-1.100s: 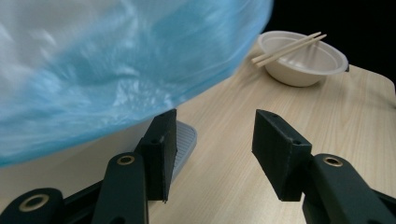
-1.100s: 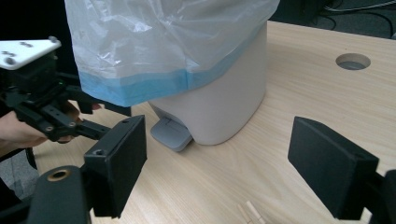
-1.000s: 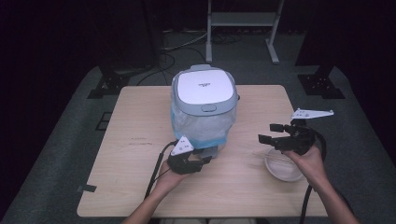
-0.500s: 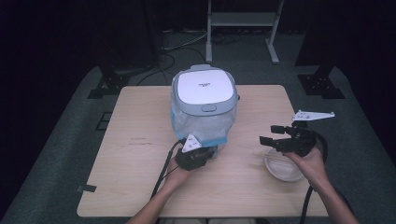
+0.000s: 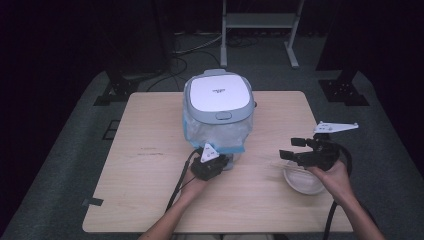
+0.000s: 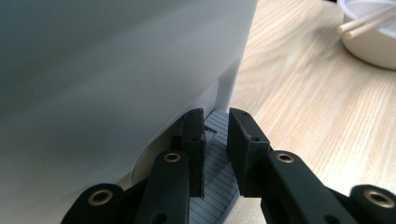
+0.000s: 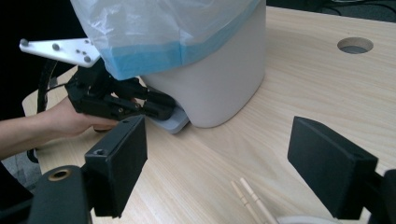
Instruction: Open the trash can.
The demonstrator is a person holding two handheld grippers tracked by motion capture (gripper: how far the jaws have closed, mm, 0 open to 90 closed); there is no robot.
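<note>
Starting closest in, my left tongs (image 6: pixel 217 122) are down at the foot of the pedal bin (image 7: pixel 219 84), jaws drawn nearly together with just a thin slot between them and nothing pinched in it. Under the tips sits the grey ribbed pedal (image 6: pixel 215 163), poking out from the white body where it meets the counter (image 5: pixel 150 165). From my right tongs' camera I see that same left hand (image 7: pixel 70 119) low on the counter, the black jaws resting on the pedal's front lip.

Over to my right tongs (image 7: pixel 219 149): jaws wide apart, holding nothing, hovering just above the small white bowl (image 5: pixel 305 182) near the counter's right edge. In the bowl lie a couple of pale wooden sticks (image 6: pixel 364 23), chopsticks by the look of them, leaning out over the rim; I can't make out anything else in there.

Further back and up, the bin's clear liner bag (image 7: pixel 163 28) with its blue band is folded down over the outside of the body. The white lid (image 5: pixel 218 95) sits flat and closed, so what's inside the bin is hidden from me.

My read on progress: early days. The pedal is found and the left tongs are on it, but the lid isn't up. The sticks are untouched in the bowl. Left to do, I reckon: push the pedal down, pick up the sticks with the right tongs, and drop them in.
</note>
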